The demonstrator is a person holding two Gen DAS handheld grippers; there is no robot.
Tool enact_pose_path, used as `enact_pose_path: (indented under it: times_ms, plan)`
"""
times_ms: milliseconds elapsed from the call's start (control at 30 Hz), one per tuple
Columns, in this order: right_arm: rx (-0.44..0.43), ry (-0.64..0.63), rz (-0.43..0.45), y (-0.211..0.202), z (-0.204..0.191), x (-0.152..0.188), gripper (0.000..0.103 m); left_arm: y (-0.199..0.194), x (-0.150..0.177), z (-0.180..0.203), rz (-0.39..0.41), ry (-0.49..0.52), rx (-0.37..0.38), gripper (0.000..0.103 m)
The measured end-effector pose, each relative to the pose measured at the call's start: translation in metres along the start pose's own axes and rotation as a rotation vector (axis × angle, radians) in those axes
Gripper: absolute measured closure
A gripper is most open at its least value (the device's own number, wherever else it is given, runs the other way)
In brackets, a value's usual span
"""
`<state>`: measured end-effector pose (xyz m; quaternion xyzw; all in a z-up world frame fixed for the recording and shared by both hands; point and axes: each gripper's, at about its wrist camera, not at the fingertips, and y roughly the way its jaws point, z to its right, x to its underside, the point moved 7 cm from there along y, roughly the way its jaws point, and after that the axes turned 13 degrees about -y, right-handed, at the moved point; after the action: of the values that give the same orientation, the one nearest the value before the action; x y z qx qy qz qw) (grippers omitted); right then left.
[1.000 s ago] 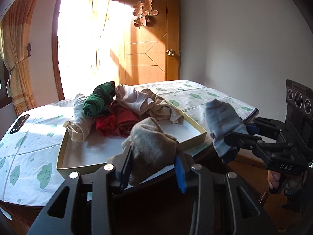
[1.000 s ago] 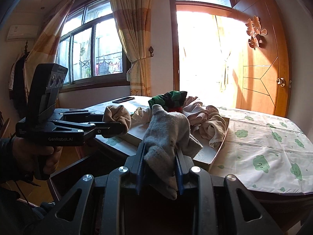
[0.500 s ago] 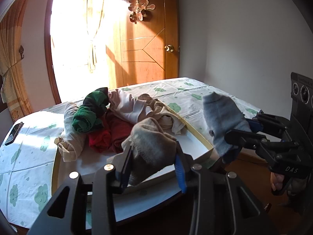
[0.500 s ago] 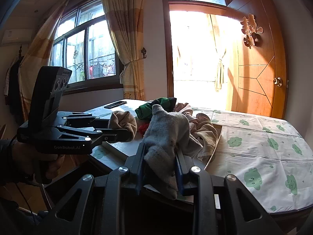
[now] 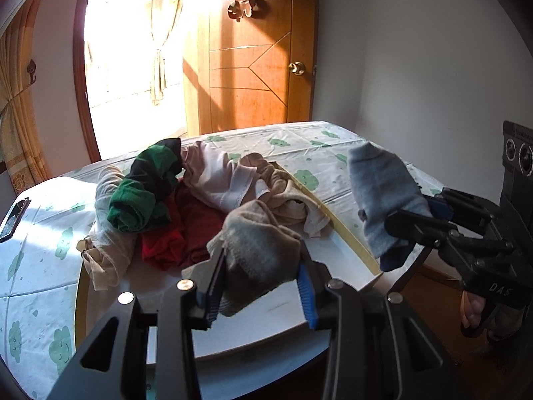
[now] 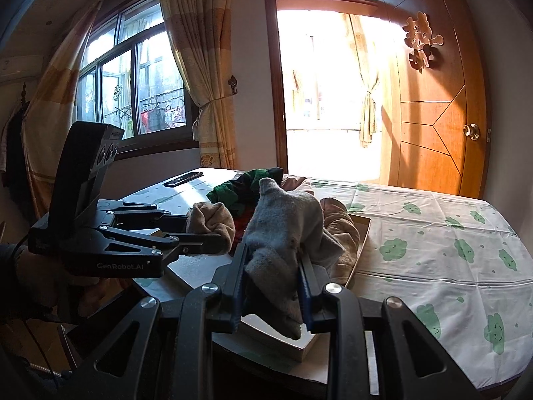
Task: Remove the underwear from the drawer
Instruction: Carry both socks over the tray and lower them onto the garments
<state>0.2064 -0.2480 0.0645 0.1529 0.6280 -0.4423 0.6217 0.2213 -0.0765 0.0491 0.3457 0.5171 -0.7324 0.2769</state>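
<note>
We hold a soft brown bundle squeezed in our left hand-held gripper, low in the frame, and a grey bundle in our right hand-held gripper. Both seem light and floppy, so pinching the thick middle looks best.

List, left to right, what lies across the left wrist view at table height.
Black remote → green-and-black garment → red garment → brown sock clamped in the left gripper → tray's yellow rim → grey sock → right gripper holding it.
</note>
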Motion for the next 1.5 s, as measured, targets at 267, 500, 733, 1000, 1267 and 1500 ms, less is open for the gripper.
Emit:
enact_pose_path:
  times_ms: [267,500,733,1000,1267,1500]
  plan:
    - [0.004,0.033,-0.037,0.015,0.017,0.002,0.073,0.011,-0.008,0.001,-0.011,0.018,-0.024,0.065]
    - [0.003,0.034,-0.074,0.029,0.025,-0.001,0.073,0.022,-0.009,-0.001,-0.035,0.016,-0.036,0.065]
    - [-0.001,0.022,-0.129,0.045,0.026,-0.001,0.073,0.032,-0.009,-0.004,-0.058,0.007,-0.044,0.065]
    - [-0.013,0.019,-0.221,0.062,0.026,0.006,0.073,0.047,-0.005,-0.008,-0.120,-0.021,-0.040,0.065]
    - [-0.041,0.004,-0.305,0.076,0.021,0.019,0.073,0.057,0.002,-0.009,-0.165,-0.028,-0.048,0.065]
    - [-0.045,-0.011,-0.354,0.083,0.017,0.026,0.073,0.062,0.007,-0.004,-0.178,-0.017,-0.046,0.065]
